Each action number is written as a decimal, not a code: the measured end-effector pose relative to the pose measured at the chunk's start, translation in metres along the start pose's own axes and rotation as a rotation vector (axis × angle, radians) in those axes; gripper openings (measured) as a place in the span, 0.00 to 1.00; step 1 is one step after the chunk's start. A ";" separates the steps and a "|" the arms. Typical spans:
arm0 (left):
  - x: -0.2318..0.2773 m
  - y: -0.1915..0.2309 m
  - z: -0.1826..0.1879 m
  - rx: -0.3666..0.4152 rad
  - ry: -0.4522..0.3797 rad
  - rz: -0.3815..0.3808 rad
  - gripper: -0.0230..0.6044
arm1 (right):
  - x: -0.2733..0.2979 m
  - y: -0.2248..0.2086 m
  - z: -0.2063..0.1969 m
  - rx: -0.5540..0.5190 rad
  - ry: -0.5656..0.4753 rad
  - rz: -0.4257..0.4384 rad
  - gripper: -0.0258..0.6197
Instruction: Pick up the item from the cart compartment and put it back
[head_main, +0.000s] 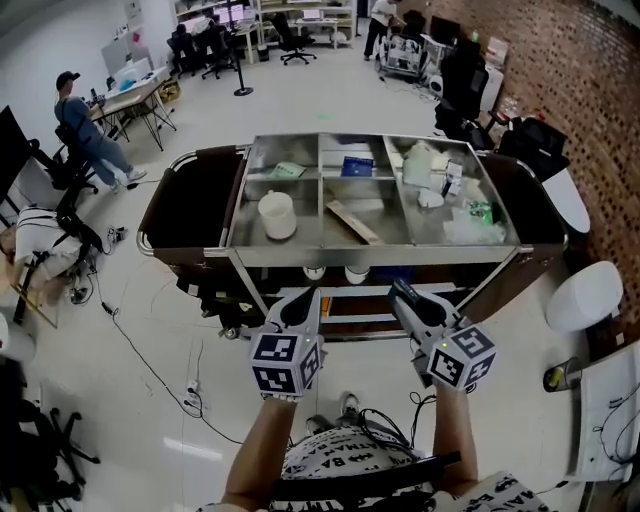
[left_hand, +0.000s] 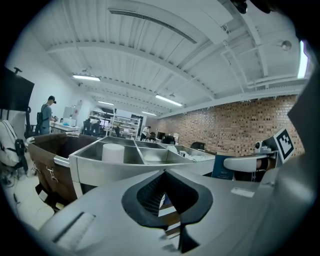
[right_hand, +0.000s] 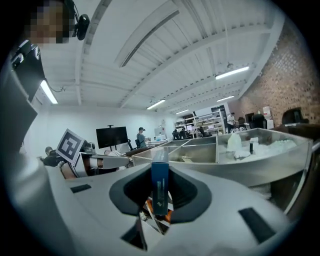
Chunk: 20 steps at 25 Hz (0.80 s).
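A thin blue box (right_hand: 160, 185) stands on edge between the jaws of my right gripper (right_hand: 160, 172), which is shut on it. In the head view that gripper (head_main: 400, 289) hangs in front of the cart's near edge, below its top. My left gripper (head_main: 306, 294) is beside it at the same height, shut with nothing in it (left_hand: 165, 172). The steel cart top (head_main: 300, 256) is split into several compartments. They hold a white cup (head_main: 277, 214), a wooden slat (head_main: 352, 222), another blue box (head_main: 357, 166) at the back middle, and white packets (head_main: 425, 165) on the right.
Dark folded side flaps (head_main: 185, 200) flank the cart. A white stool (head_main: 585, 295) stands at the right by a brick wall. Cables (head_main: 140, 350) run over the floor at the left. A person (head_main: 85, 125) stands at desks far left. Shelves under the cart top hold small items (head_main: 335, 272).
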<state>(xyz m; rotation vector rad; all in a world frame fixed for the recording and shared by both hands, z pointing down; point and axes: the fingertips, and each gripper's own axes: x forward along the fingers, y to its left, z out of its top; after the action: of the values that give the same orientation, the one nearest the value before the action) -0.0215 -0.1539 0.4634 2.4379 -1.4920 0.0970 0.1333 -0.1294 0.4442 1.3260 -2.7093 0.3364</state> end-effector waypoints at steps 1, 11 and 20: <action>-0.001 0.000 0.000 -0.005 -0.003 0.000 0.03 | -0.001 0.000 -0.004 0.018 -0.003 -0.001 0.18; -0.003 -0.006 -0.001 0.000 0.001 -0.025 0.03 | 0.002 0.007 0.002 0.019 -0.003 0.016 0.18; -0.005 -0.011 0.000 0.016 -0.002 -0.043 0.03 | 0.003 0.012 0.003 0.006 0.004 0.028 0.18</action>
<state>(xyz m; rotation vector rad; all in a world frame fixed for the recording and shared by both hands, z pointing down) -0.0141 -0.1450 0.4604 2.4822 -1.4442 0.0980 0.1223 -0.1251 0.4401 1.2880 -2.7283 0.3498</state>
